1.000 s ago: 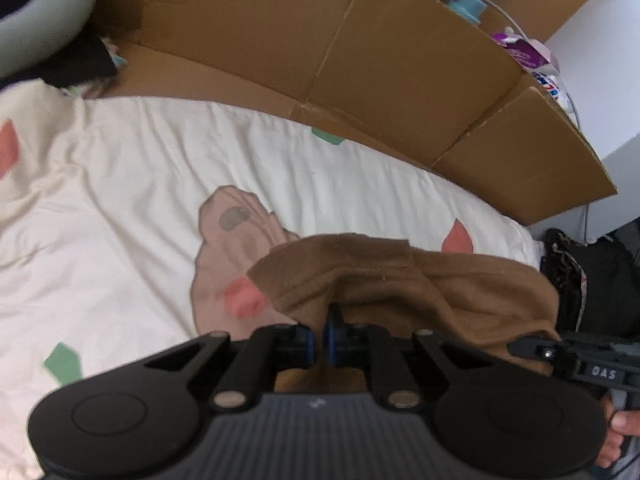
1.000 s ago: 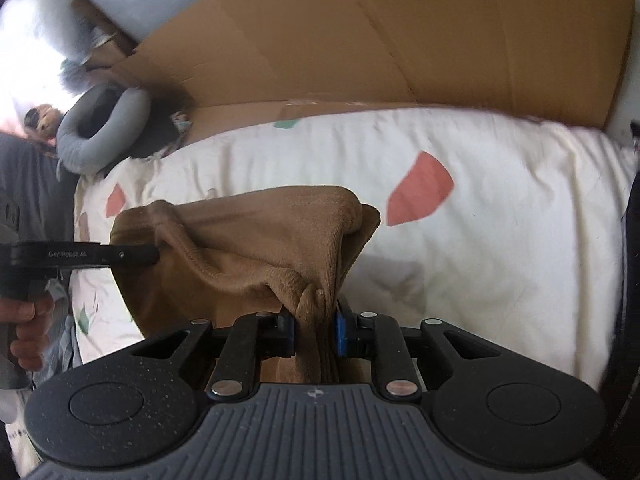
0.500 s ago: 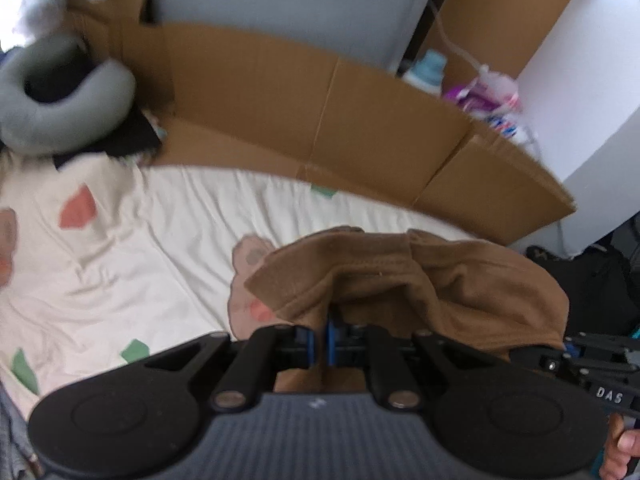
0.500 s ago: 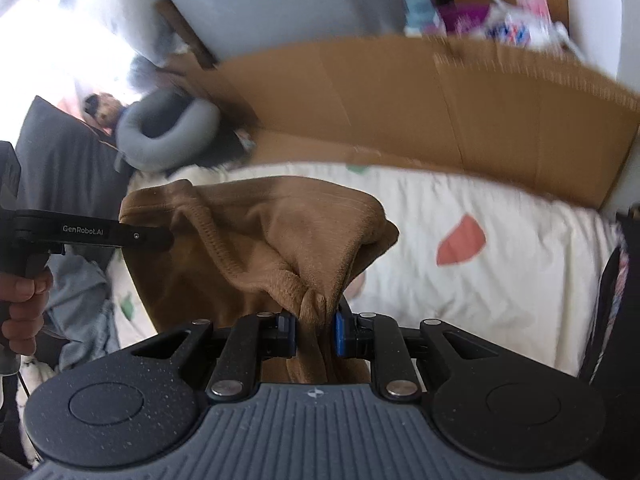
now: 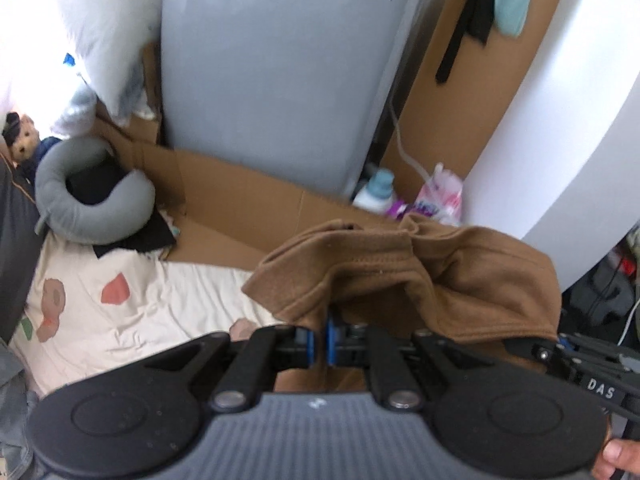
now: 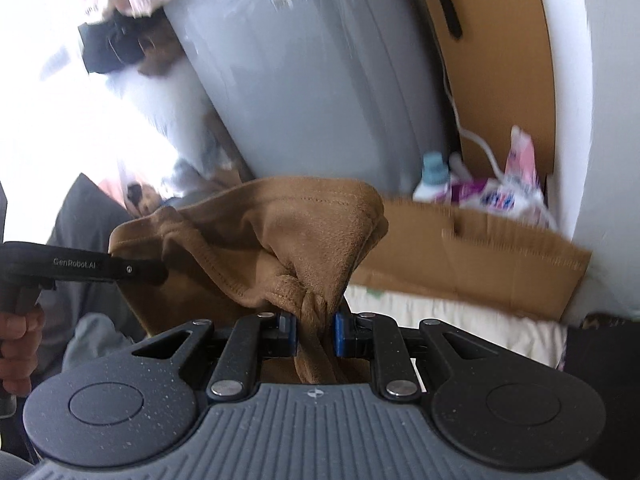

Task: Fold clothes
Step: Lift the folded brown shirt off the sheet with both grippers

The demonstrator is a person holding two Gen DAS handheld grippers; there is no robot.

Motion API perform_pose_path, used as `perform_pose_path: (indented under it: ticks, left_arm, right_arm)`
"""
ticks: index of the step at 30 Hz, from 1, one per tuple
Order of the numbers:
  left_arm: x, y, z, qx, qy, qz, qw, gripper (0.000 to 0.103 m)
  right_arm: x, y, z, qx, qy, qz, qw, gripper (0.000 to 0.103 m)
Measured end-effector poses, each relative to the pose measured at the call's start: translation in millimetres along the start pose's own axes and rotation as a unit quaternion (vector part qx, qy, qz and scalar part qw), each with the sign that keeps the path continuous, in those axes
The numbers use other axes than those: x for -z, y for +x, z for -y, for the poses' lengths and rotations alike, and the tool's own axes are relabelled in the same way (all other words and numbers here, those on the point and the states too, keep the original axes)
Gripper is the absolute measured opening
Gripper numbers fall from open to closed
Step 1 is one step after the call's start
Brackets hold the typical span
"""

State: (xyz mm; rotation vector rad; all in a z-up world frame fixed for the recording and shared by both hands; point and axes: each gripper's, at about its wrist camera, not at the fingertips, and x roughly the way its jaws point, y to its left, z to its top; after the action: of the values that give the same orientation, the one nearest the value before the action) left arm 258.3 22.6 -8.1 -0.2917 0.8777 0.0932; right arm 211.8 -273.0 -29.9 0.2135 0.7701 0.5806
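The left tool [image 5: 323, 340] was pinched nearly closed on a thin edge of the brown garment [image 5: 440, 280]; the right tool [image 6: 315, 334] was clamped on a thicker, twisted bunch of the same cloth [image 6: 280, 240]; between them the garment hung lifted in the air above the bed [image 5: 160, 304], sagging and creased rather than flat. By my judgement the step in hand was carrying or spreading it; the next move called for drawing the two grips apart to tauten the cloth, then lowering it onto the sheet. A grey neck pillow [image 5: 92, 204] lay at the bed's far corner; the cardboard wall [image 5: 248, 204] and bottles [image 6: 434, 184] stood close behind, limiting the swing.
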Motion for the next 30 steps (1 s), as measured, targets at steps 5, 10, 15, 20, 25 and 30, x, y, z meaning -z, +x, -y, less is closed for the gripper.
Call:
perform_pose_path:
  ticks: [5,10,15,20,25,30]
  left_arm:
    - [-26.6,-42.8,11.1,0.003,-0.013,0.016,0.9998,0.006]
    - [-39.5,-77.2,20.5,-0.002,-0.019,0.038,0.9991,0.006]
    - [-38.6,-96.5,31.4,0.002,-0.018,0.049,0.9987,0.007]
    - [-31.4,-106.4,45.8,0.020,-0.010,0.054,0.9983,0.007]
    - [-15.0,-101.8,64.8,0.050,-0.014,0.053,0.9972,0.006]
    - [3.5,-86.8,89.4,0.071,-0.013,0.046,0.9963,0.006]
  right_arm:
    - [-37.0,-38.7,-15.1,0.003,-0.008,0.025,1.000,0.016]
    - [-73.9,-77.4,-30.2,0.005,-0.016,0.051,0.999,0.016]
    - [-76.5,-105.7,-21.6,0.006,-0.009,0.063,0.998,0.016]
    - [-75.9,-133.1,-10.8,0.006,-0.002,0.075,0.997,0.016]
    - [-75.2,-160.5,-0.1,0.007,0.006,0.087,0.996,0.016]
    - [-58.1,-184.4,27.9,0.030,0.006,0.086,0.996,0.016]
